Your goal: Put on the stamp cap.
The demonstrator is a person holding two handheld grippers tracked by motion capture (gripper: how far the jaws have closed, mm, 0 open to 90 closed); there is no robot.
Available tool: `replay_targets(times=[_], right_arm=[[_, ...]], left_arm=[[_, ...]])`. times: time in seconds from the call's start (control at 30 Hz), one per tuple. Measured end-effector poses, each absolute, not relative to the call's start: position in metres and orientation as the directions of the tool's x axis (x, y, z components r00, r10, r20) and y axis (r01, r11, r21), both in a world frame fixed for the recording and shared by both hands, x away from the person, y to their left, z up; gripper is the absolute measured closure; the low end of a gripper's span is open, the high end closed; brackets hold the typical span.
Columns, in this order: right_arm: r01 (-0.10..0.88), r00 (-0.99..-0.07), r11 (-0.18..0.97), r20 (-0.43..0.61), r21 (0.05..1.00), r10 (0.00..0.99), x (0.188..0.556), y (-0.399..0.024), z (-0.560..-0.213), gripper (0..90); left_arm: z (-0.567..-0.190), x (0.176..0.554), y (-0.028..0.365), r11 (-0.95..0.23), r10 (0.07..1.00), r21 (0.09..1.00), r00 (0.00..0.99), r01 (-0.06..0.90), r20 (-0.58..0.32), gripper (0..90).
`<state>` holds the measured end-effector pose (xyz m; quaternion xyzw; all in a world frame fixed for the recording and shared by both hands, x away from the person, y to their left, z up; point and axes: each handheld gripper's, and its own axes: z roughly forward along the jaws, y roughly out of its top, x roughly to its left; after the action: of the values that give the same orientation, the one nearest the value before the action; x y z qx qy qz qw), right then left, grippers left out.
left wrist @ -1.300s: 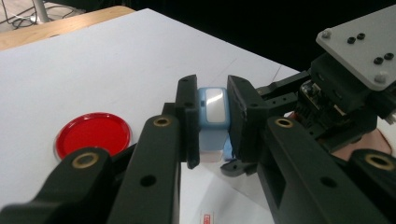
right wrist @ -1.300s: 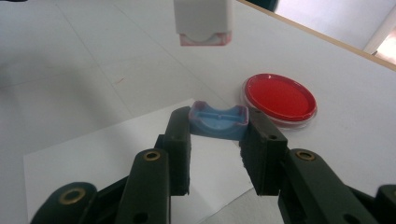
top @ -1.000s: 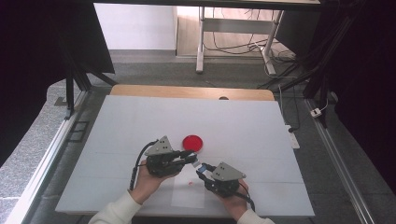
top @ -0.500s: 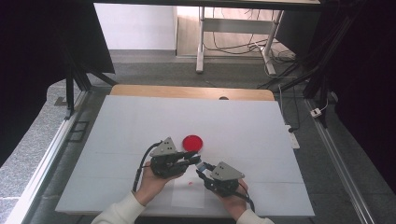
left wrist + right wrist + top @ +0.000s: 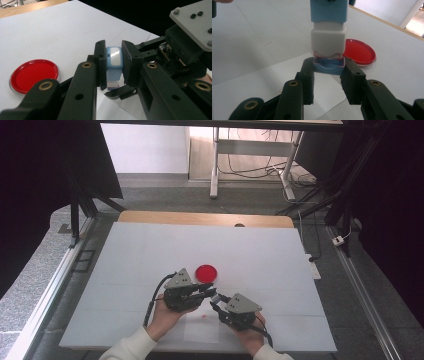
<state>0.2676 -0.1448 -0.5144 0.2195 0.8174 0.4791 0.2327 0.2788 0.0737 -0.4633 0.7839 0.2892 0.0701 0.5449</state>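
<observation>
With my left gripper (image 5: pixel 113 67) jaws pinching the blue stamp (image 5: pixel 113 60) above the paper (image 5: pixel 287 75), near the red dish (image 5: pixel 205 272), and my right gripper (image 5: pixel 328 67) jaws pinching its cap (image 5: pixel 328 65), a crooked pull could jam the cap or smear ink.

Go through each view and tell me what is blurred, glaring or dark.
High view: even light on the white table, black surroundings. Left gripper view: glare on the blue stamp top, near jaws soft. Right gripper view: stamp sharp, its blue cap clear, red dish slightly soft, background washed out.
</observation>
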Motion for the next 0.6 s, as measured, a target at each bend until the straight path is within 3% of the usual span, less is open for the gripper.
replay_targets(times=[0.6], right_arm=[[0.138, -0.789, 0.435, -0.167, 0.89, 0.591, 0.2676, -0.1456, -0.5142, 63.7]], left_arm=[[-0.466, 0.2784, 0.0707, -0.236, 0.532, 0.897, 0.822, 0.373, -0.202, 74.7]])
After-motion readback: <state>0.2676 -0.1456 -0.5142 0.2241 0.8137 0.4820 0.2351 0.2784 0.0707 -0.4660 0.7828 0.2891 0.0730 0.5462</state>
